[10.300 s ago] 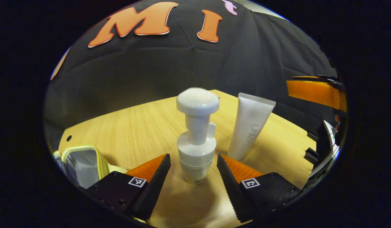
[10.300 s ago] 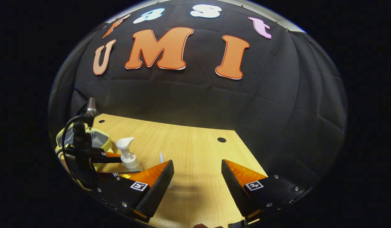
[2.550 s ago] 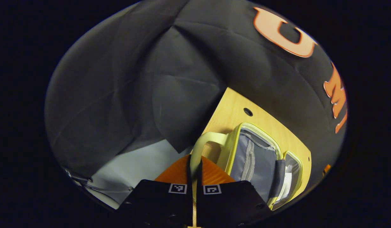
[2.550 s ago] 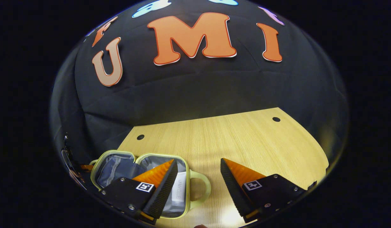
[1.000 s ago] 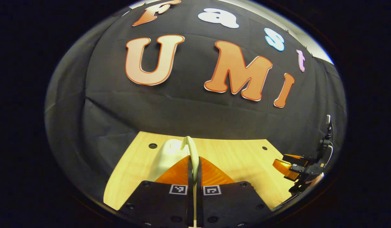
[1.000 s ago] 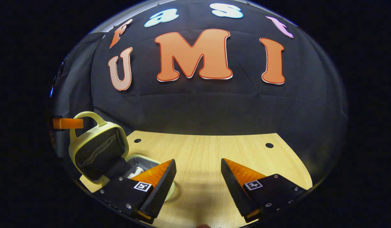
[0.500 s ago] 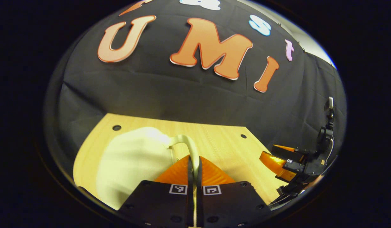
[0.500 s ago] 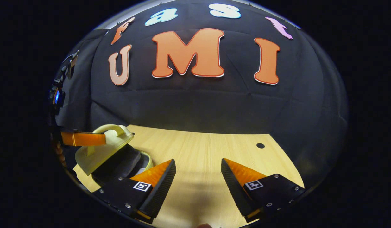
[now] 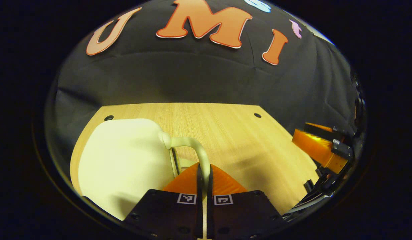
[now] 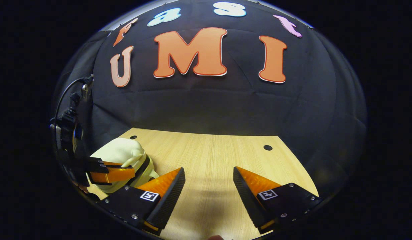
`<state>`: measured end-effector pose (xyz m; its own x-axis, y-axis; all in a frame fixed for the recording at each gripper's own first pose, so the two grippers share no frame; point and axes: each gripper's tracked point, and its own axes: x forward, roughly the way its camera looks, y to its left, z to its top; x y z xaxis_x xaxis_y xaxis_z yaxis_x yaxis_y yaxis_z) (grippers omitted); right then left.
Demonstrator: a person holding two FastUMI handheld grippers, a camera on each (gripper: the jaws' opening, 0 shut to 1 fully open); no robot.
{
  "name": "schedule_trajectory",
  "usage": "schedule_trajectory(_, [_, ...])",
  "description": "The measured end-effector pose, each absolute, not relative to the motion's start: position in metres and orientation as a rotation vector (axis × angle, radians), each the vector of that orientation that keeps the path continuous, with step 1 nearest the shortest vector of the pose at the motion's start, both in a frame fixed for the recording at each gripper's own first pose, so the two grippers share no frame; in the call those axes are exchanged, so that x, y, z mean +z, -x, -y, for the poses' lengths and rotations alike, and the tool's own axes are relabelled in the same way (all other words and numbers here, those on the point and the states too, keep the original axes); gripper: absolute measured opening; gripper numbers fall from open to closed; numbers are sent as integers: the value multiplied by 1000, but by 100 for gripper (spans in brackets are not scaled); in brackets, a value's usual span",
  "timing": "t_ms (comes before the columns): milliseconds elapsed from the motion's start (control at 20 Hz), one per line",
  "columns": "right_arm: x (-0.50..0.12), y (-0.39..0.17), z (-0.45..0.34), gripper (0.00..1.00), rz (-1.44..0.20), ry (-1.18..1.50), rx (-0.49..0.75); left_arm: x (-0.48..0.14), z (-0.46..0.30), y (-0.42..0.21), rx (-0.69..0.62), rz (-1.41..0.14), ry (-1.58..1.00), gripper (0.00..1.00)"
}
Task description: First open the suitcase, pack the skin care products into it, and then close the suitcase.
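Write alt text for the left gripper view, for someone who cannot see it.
The left tool is shut on the pale yellow handle of a small suitcase, whose lid is folded down nearly closed on a wooden table. At the right edge the other orange and black tool hangs above the table, in front of a black cloth wall.

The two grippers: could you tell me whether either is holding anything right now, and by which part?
The left gripper is shut on the suitcase, pinching its curved handle. The right gripper is open and holds nothing.
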<state>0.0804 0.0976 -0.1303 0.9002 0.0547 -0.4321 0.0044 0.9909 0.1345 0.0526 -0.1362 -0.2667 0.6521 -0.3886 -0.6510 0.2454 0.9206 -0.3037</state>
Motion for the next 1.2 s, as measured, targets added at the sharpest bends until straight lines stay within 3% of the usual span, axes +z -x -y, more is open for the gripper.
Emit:
schedule_trajectory(200, [-126,-79,-96,93,-433,-134,29,-280,151,-44,-386,-815,203,21])
schedule_trajectory(400, [-111,-79,-89,93,-385,-151,19,-254,142,-52,-366,-676,161,36])
schedule_trajectory(550, [-87,-83,-82,93,-311,-137,6,-211,122,-55,-314,-553,161,96])
schedule_trajectory(850, [-51,-79,-88,93,-219,-118,29,-119,121,-47,-206,-330,90,98])
schedule_trajectory(1000, [-30,-81,-88,93,-146,-87,40,-94,118,-37,-175,-202,94,99])
schedule_trajectory(1200, [-11,-81,-84,93,-63,-54,34,-79,116,-23,-147,-142,64,98])
